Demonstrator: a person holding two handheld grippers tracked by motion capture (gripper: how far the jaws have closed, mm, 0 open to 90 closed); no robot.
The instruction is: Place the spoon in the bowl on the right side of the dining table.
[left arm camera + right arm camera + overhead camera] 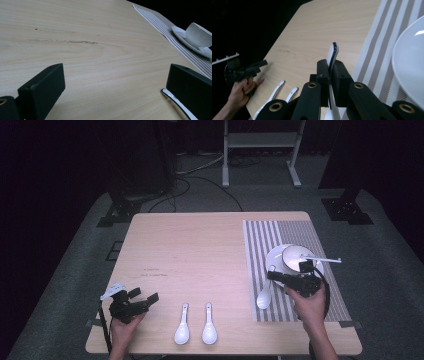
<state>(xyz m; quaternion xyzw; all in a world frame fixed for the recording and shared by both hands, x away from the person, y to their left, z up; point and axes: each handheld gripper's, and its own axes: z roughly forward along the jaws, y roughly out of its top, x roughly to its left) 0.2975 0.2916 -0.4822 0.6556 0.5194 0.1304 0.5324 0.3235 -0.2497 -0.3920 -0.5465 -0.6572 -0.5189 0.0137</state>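
My right gripper (331, 75) is clamped on a white spoon's (333, 56) handle, over the striped mat (280, 232) near the table's (200, 245) right edge, beside the plate (274, 257). My left gripper (142, 301) rests released near the front left corner, two spoons (196, 327) just beside it.
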